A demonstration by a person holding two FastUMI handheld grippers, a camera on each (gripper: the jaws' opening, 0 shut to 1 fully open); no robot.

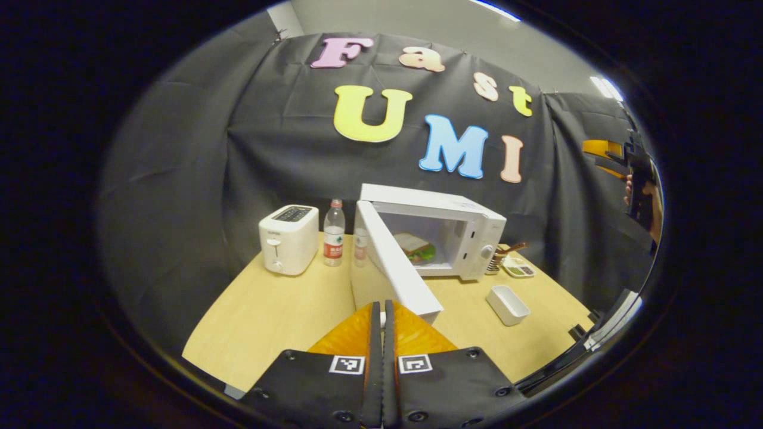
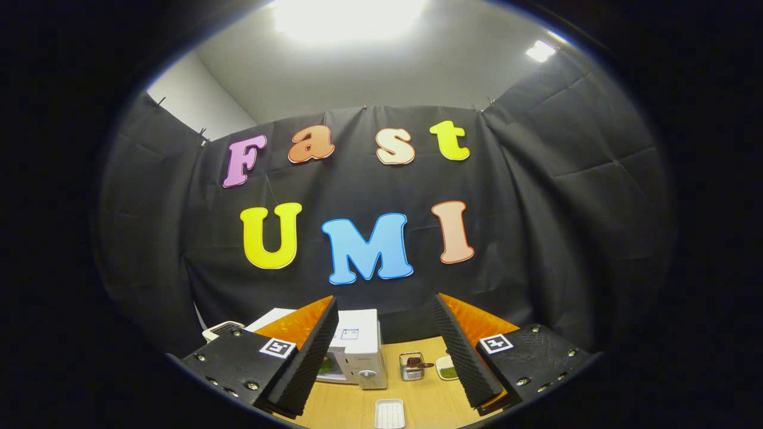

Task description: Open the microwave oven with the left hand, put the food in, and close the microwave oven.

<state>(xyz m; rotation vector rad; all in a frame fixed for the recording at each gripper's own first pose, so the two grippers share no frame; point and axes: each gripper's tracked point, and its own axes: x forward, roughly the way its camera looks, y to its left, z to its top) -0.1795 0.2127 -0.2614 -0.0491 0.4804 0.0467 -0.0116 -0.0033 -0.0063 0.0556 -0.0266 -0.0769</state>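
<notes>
White and boxy, the microwave oven stood toward the back of the pale wooden tabletop in the left gripper view, its door swung wide open toward the camera. Inside the cavity lay the food, a sandwich with green filling showing at its edge. Left of the oven stood a clear plastic water bottle with a red label, and farther left a white two-slot toaster. An empty white rectangular tray lay on the tabletop in front of the oven's right corner, and a small dish with compartments sat behind it, near a small metal holder. The left gripper hung above the near edge of the tabletop with its jaws pressed together on nothing, just short of the open door's outer edge. At the far right of that view the other gripper was raised high, with a hand behind it.

Seen in the right gripper view, the right gripper pointed at the black cloth wall with its jaws spread wide and empty. Between them, lower down, showed the white microwave oven, the metal holder, the small dish and the white tray on the tabletop. The toaster peeked out beyond the left finger.
</notes>
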